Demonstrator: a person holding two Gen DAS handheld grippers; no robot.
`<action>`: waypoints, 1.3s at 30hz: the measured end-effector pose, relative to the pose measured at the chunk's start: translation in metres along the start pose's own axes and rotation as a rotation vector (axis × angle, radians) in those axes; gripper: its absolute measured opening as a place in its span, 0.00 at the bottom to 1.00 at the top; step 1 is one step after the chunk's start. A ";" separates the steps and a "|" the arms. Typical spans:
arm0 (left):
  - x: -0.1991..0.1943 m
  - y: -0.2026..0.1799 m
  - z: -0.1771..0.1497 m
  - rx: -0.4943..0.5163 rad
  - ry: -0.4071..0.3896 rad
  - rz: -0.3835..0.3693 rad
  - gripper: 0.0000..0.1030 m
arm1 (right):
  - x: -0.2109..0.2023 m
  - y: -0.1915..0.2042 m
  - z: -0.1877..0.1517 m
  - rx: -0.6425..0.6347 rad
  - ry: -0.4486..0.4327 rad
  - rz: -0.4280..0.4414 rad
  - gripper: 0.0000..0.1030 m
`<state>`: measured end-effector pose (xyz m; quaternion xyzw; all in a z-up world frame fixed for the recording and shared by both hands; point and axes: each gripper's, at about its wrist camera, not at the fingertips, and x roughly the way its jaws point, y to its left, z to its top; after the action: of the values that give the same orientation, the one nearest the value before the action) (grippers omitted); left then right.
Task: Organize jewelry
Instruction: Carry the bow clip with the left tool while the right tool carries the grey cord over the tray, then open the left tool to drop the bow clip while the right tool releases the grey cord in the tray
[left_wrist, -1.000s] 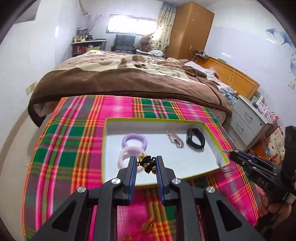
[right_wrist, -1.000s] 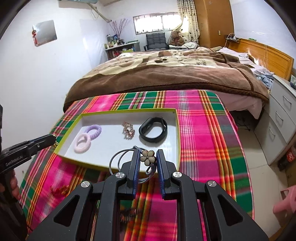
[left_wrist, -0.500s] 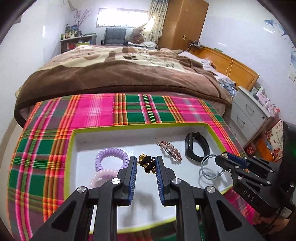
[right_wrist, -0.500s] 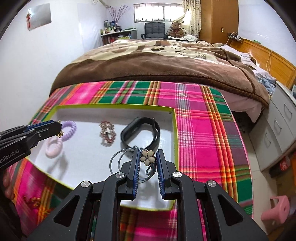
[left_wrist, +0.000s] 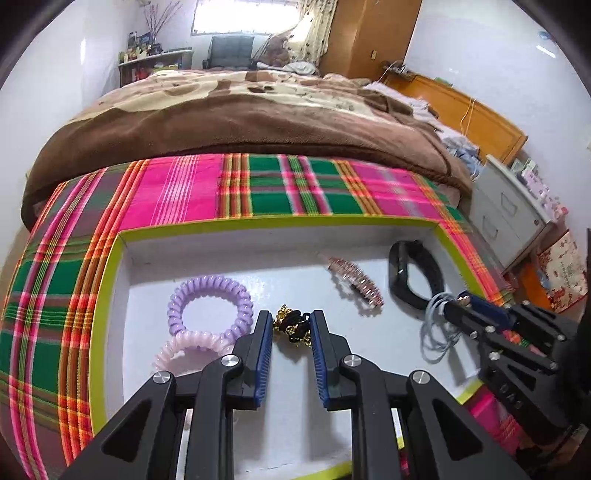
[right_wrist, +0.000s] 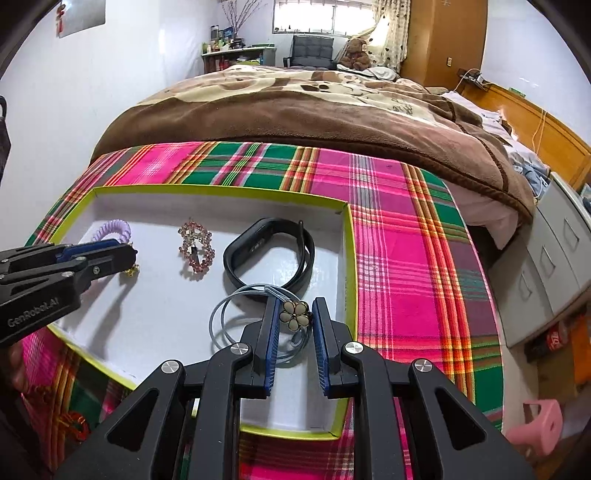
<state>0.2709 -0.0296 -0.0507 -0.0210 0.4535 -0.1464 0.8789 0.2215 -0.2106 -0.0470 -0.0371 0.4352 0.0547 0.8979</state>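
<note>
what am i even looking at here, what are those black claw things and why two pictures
Those black claws are hand-held grippers, one in each of a person's hands, each with a camera looking along its fingers. One picture is from the left gripper, the other from the right gripper.

On a plaid cloth sits a white tray with a green rim. In it lie a purple coil hair tie, a pink one, a sparkly hair clip and a black wristband.

The left gripper holds a black and gold piece. The right holds a flower charm on thin grey loops.

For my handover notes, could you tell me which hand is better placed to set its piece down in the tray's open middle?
Left, probably: its tool holds the black-and-gold piece over bare tray floor.
</note>
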 end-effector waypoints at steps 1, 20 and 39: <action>0.000 0.000 -0.001 0.004 -0.003 0.000 0.20 | 0.000 0.000 0.000 -0.001 0.000 -0.001 0.18; -0.005 -0.006 0.000 0.002 -0.017 -0.015 0.36 | -0.002 0.000 0.001 0.005 -0.009 0.011 0.23; -0.067 -0.011 -0.029 -0.015 -0.099 0.026 0.42 | -0.047 -0.002 -0.011 0.067 -0.095 0.048 0.42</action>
<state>0.2079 -0.0186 -0.0128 -0.0287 0.4106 -0.1304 0.9020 0.1846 -0.2173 -0.0167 0.0058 0.3945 0.0634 0.9167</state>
